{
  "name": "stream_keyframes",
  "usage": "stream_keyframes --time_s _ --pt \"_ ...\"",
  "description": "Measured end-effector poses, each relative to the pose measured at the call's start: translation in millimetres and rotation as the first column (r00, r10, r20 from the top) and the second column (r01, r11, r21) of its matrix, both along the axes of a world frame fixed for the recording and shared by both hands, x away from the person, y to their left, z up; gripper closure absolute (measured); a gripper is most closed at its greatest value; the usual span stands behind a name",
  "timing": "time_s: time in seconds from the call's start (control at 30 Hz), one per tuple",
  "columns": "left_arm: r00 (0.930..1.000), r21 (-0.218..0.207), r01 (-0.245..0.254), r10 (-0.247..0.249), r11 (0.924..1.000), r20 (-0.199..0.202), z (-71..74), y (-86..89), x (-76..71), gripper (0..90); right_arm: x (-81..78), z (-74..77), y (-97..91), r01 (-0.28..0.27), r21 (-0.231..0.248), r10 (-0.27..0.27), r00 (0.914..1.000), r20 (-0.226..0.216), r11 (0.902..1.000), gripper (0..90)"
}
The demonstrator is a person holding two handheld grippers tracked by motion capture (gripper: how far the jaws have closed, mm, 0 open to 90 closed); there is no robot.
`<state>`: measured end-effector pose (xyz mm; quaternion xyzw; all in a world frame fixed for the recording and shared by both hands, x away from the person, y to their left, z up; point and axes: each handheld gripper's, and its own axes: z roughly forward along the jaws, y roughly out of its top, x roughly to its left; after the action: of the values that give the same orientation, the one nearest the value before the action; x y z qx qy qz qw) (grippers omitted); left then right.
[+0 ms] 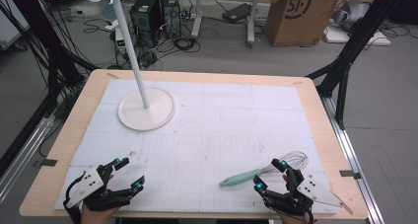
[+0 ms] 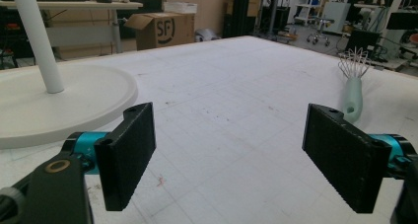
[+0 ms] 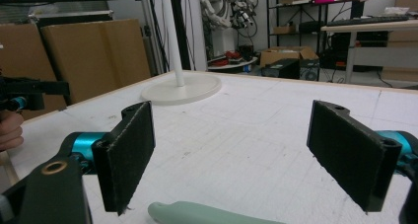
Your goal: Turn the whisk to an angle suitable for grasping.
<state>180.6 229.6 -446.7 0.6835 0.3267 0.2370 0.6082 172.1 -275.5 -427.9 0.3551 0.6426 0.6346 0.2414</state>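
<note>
A whisk (image 1: 261,172) with a mint-green handle and wire head lies on the white mat at the front right. Its handle end (image 3: 197,214) shows just below my right gripper's jaws. My right gripper (image 1: 271,174) stands open right beside the whisk, nothing between its pads. A white stand with a round base (image 1: 146,109) and tall pole rises at the back left. My left gripper (image 1: 129,173) rests open at the front left, holding nothing. From the left gripper view the whisk (image 2: 354,88) lies far off to the right, with the stand's base (image 2: 64,100) at the left.
The wooden table (image 1: 69,130) carries a white gridded mat (image 1: 212,130). A cardboard box (image 1: 300,14), computer towers (image 1: 153,12) and cables sit on the floor beyond the far edge. Black frame legs (image 1: 345,66) stand at the right.
</note>
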Motion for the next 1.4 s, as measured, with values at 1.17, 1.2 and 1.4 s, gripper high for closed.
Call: stream_keyframes --time_s 1.17,1.2,1.4 --pt "0.9998 -0.01 -0.014 0.013 0.9999 -0.017 -3.2 4.3 6.9 21.3 5.2 -2.1 5.4 -0.006 -0.014 0.006 1.0 -0.006 0.9999 17.4" --pt "0.9998 -0.01 -0.01 0.01 0.9999 -0.015 -2.9 2.8 7.0 21.3 4.5 -2.2 4.7 -0.004 -0.015 0.004 1.0 -0.004 0.9999 17.3" --pt "0.9999 -0.001 0.013 -0.013 0.9999 0.002 -1.5 -4.1 5.7 21.3 -2.1 1.7 -0.6 0.006 -0.02 -0.005 0.9998 0.021 0.9998 17.3"
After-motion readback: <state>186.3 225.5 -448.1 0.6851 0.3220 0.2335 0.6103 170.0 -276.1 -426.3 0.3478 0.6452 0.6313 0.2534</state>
